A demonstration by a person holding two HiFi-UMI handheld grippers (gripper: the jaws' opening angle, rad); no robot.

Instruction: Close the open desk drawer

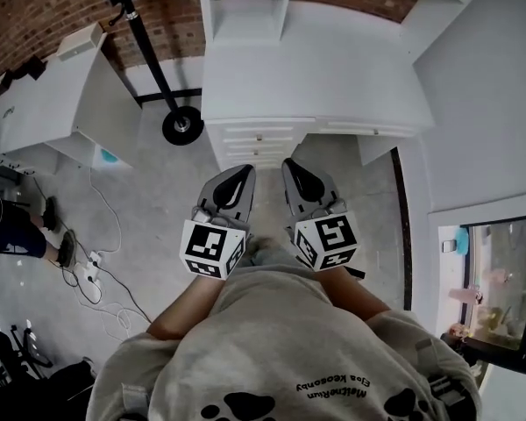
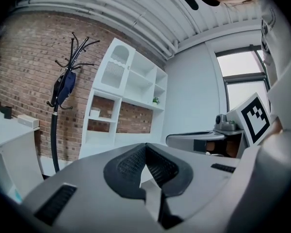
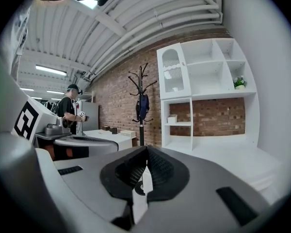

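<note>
The left claw [image 1: 243, 172] and the right claw [image 1: 291, 165] are held side by side in front of the person's chest, both pointed towards the white worktop [image 1: 333, 68]. Each claw is closed, with its ribbed black pads met at the tips, and nothing is gripped between them. The desk drawers [image 1: 259, 136] are seen directly ahead of the two claws, under the worktop's front edge. They are touched by neither claw, and grey floor [image 1: 158, 191] shows between. Whether any drawer stands out cannot be told from above. Beyond the claws, a white shelf unit [image 3: 208, 96] is seen at the worktop's far side against a brick wall [image 2: 24, 72]. A black coat stand [image 1: 153, 60] is placed off to the left claw's outer side.
</note>
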